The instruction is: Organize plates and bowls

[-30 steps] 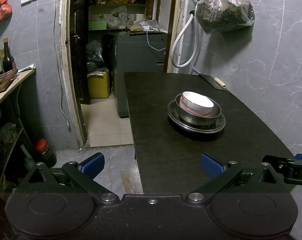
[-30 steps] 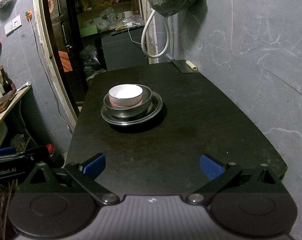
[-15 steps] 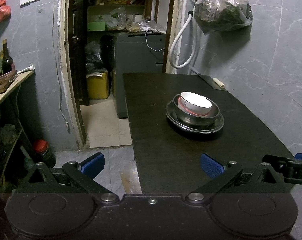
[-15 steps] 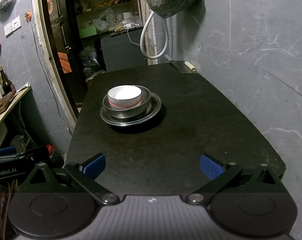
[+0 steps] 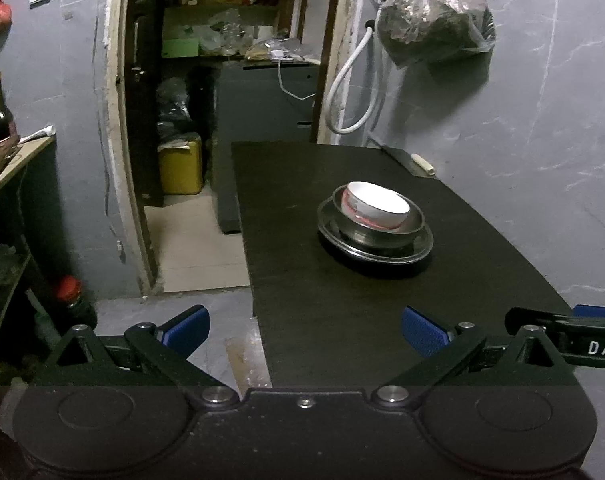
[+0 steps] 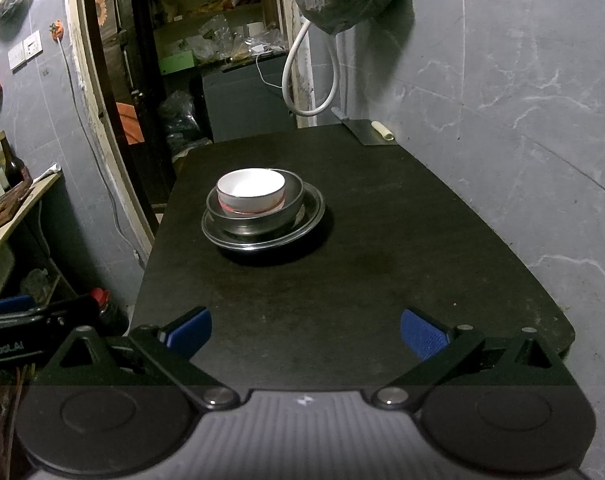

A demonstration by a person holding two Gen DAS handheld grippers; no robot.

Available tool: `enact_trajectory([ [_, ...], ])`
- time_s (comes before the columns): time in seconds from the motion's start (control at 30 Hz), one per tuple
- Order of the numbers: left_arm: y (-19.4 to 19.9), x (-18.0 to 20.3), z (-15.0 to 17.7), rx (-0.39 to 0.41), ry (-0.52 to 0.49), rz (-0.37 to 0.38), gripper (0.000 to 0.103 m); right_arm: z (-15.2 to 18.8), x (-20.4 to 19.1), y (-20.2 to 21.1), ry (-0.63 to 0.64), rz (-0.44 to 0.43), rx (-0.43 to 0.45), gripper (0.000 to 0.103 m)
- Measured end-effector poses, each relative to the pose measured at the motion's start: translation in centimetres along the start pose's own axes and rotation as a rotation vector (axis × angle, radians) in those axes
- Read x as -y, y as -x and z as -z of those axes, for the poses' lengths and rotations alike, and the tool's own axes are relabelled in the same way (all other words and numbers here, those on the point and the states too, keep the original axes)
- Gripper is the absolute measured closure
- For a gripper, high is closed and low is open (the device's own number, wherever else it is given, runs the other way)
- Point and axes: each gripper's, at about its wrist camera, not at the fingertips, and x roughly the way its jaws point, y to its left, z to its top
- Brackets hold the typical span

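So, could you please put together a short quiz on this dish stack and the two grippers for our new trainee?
1. True or false: the white bowl sits inside the metal bowl.
2. Multiple choice: what lies under both bowls? A) a wooden tray B) a metal plate C) a folded cloth
3. Fill in: both the left gripper and the right gripper are ____ and hold nothing, short of the stack on the black table.

Key: 1 true; 2 B; 3 open.
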Motion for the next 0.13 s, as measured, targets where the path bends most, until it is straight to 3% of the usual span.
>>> enact_trajectory([
  [0.13,-0.07,-0.06,0.09,0.0,-0.004,-0.006,0.001,0.03,-0.05,-0.04,0.0,0.001,-0.001,0.0],
])
